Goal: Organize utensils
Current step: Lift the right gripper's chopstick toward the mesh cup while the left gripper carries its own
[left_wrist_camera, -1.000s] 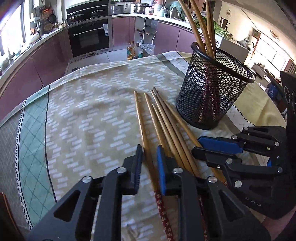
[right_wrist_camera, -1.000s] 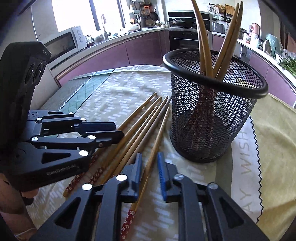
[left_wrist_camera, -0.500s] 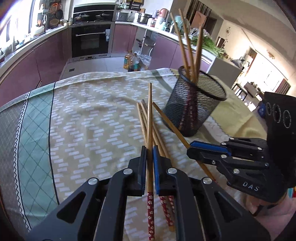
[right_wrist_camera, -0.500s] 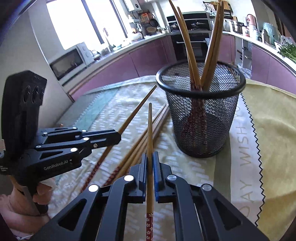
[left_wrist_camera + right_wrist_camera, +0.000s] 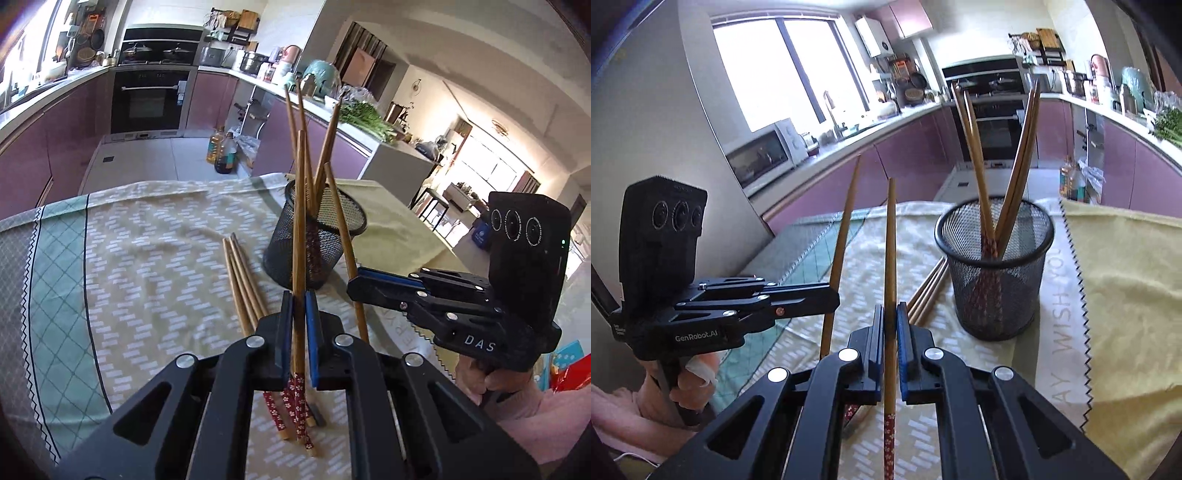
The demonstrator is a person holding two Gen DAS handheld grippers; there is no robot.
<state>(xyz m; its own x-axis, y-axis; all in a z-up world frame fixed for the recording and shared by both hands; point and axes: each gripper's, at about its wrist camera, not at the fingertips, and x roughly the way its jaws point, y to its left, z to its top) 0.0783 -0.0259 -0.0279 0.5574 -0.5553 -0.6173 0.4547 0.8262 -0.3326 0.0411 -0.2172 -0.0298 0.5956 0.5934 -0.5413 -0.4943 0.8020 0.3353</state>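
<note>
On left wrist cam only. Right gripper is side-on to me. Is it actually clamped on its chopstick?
Observer: Yes. The right wrist view shows the right gripper shut on the right chopstick, pinched between the blue pads, with its red flowered end toward the camera.
Operator: The held sticks overlap the cup for me. How many are inside?
Observer: Four. Of the chopsticks in the cup, two lean left and two lean right inside the mesh cup.
Operator: Is either held tip over the rim?
Observer: No. In that view the right chopstick and the left chopstick, held by the left gripper, both stand left of the cup, not over its mouth.
</note>
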